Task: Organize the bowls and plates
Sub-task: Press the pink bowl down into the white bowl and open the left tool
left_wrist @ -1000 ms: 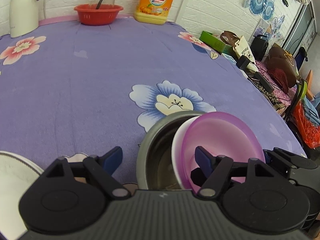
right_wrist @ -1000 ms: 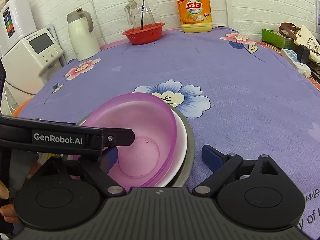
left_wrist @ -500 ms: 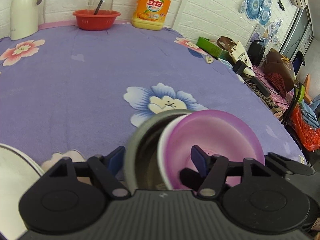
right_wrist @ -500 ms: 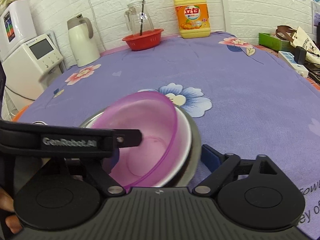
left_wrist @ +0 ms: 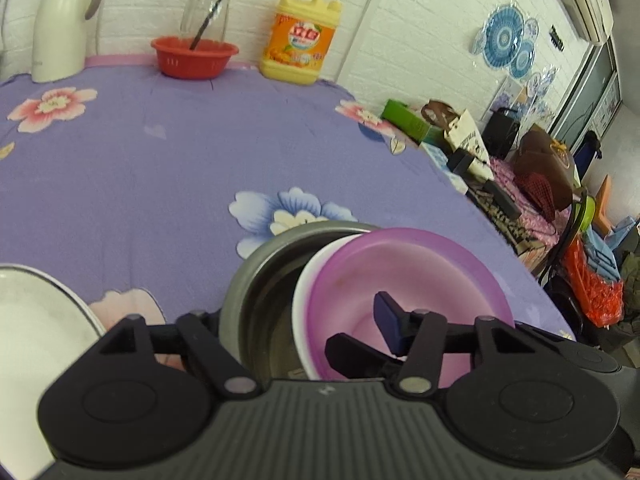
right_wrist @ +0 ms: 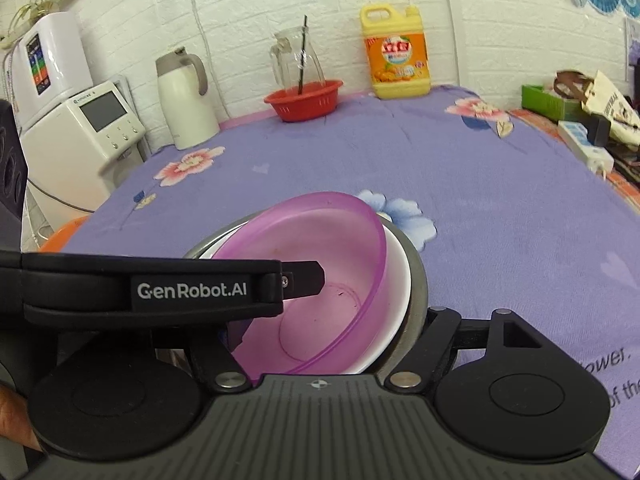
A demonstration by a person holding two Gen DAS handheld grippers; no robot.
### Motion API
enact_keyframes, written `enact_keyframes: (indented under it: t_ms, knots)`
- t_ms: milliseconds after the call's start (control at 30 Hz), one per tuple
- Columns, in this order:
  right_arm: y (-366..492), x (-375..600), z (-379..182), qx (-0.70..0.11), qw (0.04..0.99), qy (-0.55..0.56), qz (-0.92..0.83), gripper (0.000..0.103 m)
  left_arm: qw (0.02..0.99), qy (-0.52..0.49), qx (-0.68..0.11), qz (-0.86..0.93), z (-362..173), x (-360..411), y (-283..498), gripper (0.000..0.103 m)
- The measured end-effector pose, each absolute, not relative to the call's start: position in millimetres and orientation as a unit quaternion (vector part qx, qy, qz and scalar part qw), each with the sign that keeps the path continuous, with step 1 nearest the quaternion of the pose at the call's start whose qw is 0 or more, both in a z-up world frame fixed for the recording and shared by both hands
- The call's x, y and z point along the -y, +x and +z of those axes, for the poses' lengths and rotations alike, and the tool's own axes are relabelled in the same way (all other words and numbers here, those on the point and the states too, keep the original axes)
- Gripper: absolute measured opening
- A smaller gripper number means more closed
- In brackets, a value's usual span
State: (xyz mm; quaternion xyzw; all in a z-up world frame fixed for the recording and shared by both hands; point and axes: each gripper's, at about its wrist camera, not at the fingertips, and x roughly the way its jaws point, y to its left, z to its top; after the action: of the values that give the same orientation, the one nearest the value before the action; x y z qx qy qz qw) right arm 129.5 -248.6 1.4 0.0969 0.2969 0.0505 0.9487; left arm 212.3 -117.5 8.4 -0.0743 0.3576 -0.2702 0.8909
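Both grippers are clamped on the same nested stack: left gripper (left_wrist: 304,328) has one finger outside the steel bowl (left_wrist: 256,280) and its blue pad inside the purple bowl (left_wrist: 408,276), and the right gripper (right_wrist: 332,320) pinches the opposite side the same way. A white bowl (right_wrist: 396,280) sits between purple and steel. Stack's tilted over the purple floral tablecloth (right_wrist: 480,200), white plate (left_wrist: 36,320) off to the left.
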Motion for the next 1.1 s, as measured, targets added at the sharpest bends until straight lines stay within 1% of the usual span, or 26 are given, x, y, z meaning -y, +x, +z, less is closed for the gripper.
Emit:
enact_keyframes:
  t_ms: [267, 433, 567, 667, 1000, 1067, 1100]
  knots:
    - [139, 200, 37, -0.252, 0.959, 0.064, 0.112, 0.103, 0.924, -0.090, -0.300, -0.220, 51, 59, 202, 0.057]
    - [155, 149, 41, -0.247, 0.950, 0.063, 0.182, 0.103, 0.941, -0.090, -0.288, -0.154, 60, 1, 197, 0.057]
    - [161, 115, 32, -0.267, 0.935, 0.060, 0.224, 0.103, 0.941, -0.107, -0.302, -0.110, 48, -40, 191, 0.057]
    - [164, 100, 22, -0.291, 0.924, 0.056, 0.241, 0.103, 0.936, -0.122, -0.318, -0.095, 32, -56, 187, 0.057]
    - [165, 90, -5, -0.340, 0.910, 0.038, 0.235, 0.103, 0.919, -0.147, -0.350, -0.104, -6, -67, 190, 0.057]
    - [168, 90, -9, -0.344, 0.907, 0.045, 0.238, 0.103, 0.923, -0.139, -0.342, -0.107, -7, -66, 190, 0.059]
    - [169, 91, -10, -0.344, 0.906, 0.049, 0.241, 0.103, 0.925, -0.136, -0.337, -0.108, -8, -66, 189, 0.062]
